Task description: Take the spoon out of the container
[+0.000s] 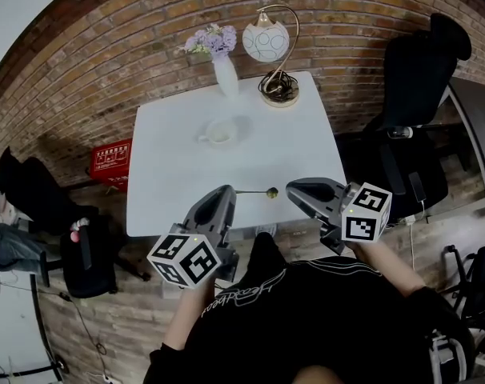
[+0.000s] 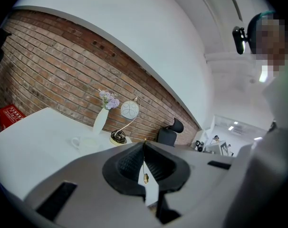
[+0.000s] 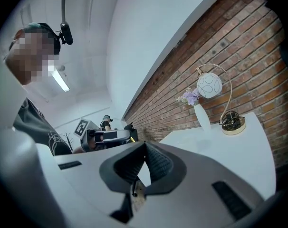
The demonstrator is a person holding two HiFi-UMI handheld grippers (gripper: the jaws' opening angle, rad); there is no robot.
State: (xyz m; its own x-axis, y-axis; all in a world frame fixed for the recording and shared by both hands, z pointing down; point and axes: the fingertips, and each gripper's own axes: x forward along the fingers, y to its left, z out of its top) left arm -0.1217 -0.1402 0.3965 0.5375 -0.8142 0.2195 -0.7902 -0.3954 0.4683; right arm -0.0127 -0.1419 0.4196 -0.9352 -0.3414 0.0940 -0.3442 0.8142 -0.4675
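My left gripper [image 1: 226, 192] hovers over the near edge of the white table [image 1: 170, 190], shut on the thin handle of a gold spoon [image 1: 262, 191]. The spoon sticks out to the right, level, its small bowl toward my right gripper [image 1: 293, 189]. In the left gripper view the handle runs down between the closed jaws [image 2: 144, 144], with the spoon bowl [image 2: 145, 177] below them. The white cup [image 1: 219, 134] stands mid-table, apart from the spoon, and also shows in the left gripper view [image 2: 82, 142]. The right gripper [image 3: 145, 144] is shut with nothing in it.
A white vase with purple flowers [image 1: 224, 72] and a gold lamp with a white globe [image 1: 268, 42] stand at the table's far edge by the brick wall. A black office chair [image 1: 414, 94] is to the right, a red crate [image 1: 112, 161] and another black chair [image 1: 42, 198] to the left.
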